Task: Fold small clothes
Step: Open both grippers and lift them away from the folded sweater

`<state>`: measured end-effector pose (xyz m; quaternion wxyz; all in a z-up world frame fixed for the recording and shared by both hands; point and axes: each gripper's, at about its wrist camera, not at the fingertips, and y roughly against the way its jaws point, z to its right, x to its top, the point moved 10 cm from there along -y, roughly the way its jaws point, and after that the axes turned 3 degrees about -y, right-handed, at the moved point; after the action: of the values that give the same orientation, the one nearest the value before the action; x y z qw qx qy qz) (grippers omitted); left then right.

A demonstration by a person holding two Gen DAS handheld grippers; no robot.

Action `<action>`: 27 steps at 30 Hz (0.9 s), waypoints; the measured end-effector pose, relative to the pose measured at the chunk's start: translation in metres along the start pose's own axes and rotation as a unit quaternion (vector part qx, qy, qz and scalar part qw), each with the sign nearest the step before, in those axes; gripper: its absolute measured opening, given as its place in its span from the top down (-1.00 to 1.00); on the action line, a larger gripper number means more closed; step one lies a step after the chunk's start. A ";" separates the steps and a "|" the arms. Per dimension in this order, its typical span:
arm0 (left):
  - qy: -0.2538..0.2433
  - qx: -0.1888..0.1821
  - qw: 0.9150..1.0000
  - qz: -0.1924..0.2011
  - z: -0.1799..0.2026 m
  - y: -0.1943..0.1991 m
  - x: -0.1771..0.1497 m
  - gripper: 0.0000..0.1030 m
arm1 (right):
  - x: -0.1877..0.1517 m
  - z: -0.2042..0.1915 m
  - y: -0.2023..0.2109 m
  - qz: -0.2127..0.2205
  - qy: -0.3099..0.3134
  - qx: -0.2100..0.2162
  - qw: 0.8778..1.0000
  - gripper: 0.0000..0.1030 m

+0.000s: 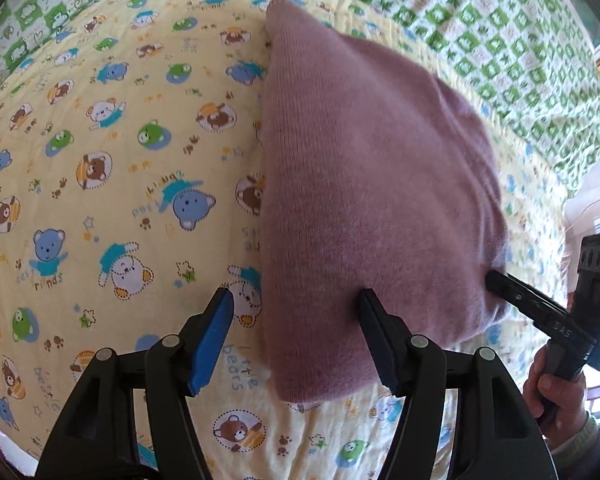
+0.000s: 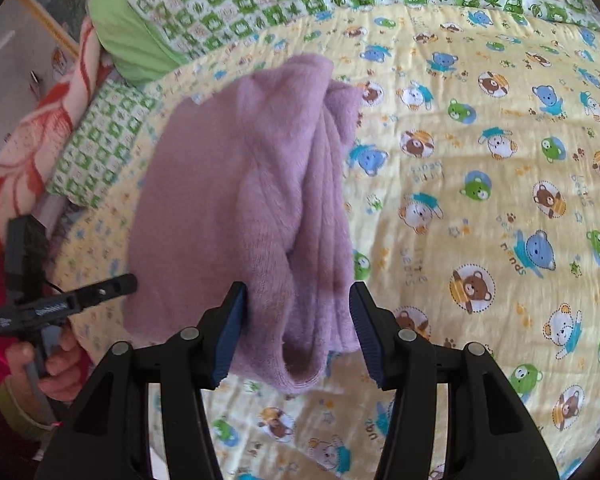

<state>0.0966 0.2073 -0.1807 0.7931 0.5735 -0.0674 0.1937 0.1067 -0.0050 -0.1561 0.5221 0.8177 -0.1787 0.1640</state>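
Observation:
A folded mauve knit garment [image 1: 364,200] lies on the yellow bear-print quilt [image 1: 100,160]. My left gripper [image 1: 296,312] is open, its jaws straddling the garment's near left edge. My right gripper [image 2: 298,308] is open, with the garment's [image 2: 236,184] folded layers and rolled cuff between its blue pads [image 2: 230,336], not pinched. The right gripper also shows in the left wrist view [image 1: 496,280] touching the garment's right edge. The left gripper shows in the right wrist view [image 2: 128,280] at the garment's left edge.
A green-and-white checked blanket [image 1: 480,32] lies along the far side of the quilt. A green pillow [image 2: 128,36] and a red-and-white blanket [image 2: 40,128] sit at the left in the right wrist view. The quilt [image 2: 480,200] stretches open to the right.

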 end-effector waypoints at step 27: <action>-0.040 0.082 0.993 0.069 -0.002 0.034 -0.043 -0.37 | -0.028 0.000 0.045 0.056 -0.004 -0.035 0.998 -0.17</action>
<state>0.0441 0.2087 -0.1658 0.7250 0.6375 -0.1228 0.2299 0.0614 -0.0188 -0.1332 0.5394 0.7884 -0.2323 0.1833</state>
